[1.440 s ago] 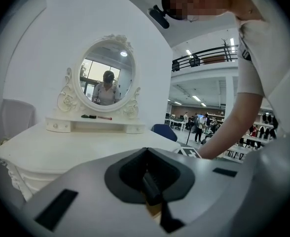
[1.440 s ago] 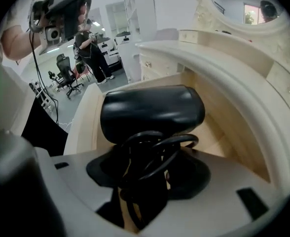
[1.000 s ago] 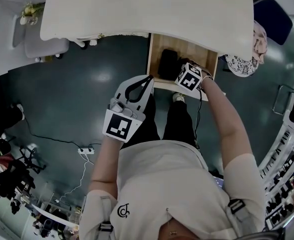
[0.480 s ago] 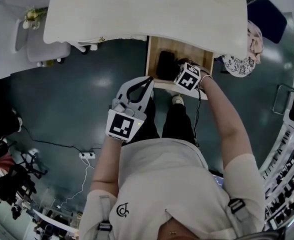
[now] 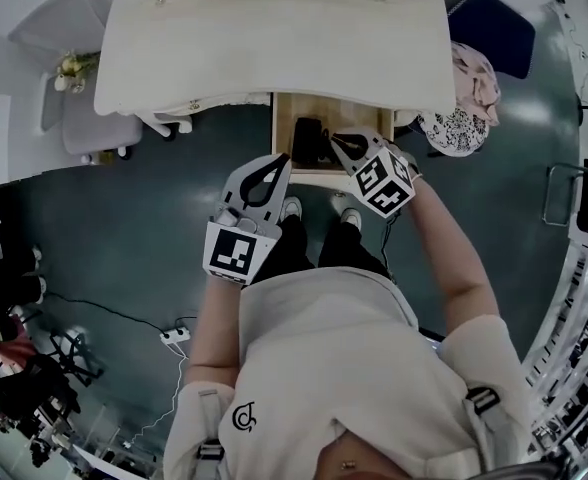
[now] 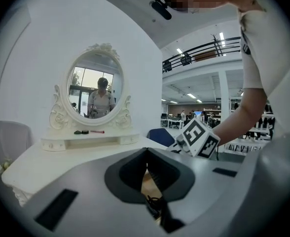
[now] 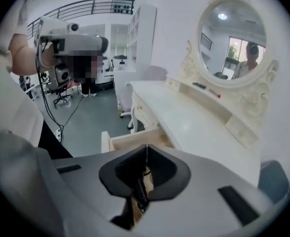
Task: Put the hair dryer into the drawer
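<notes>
The black hair dryer (image 5: pixel 307 140) lies in the open wooden drawer (image 5: pixel 362 126) under the white dressing table (image 5: pixel 274 38). My right gripper (image 5: pixel 335 139) hovers above the drawer's front. Its jaws have just been closing and now stand shut with nothing between them. In the right gripper view the gripper (image 7: pixel 146 147) points down at the drawer (image 7: pixel 130 139). The dark dryer (image 7: pixel 139 194) shows through the gap below its fingertips. My left gripper (image 5: pixel 283 158) hangs shut and empty, left of the drawer. In the left gripper view the left gripper (image 6: pixel 146 151) faces the table top.
An oval mirror (image 6: pixel 95 85) stands on the dressing table. A pale chair (image 5: pixel 94 118) sits at the table's left, and a blue chair (image 5: pixel 494 28) and patterned fabric (image 5: pixel 464 118) at its right. A power strip (image 5: pixel 174 335) with cable lies on the dark floor.
My right gripper has risen out of the drawer, away from the hair dryer, which stays inside. My left gripper has lifted a little.
</notes>
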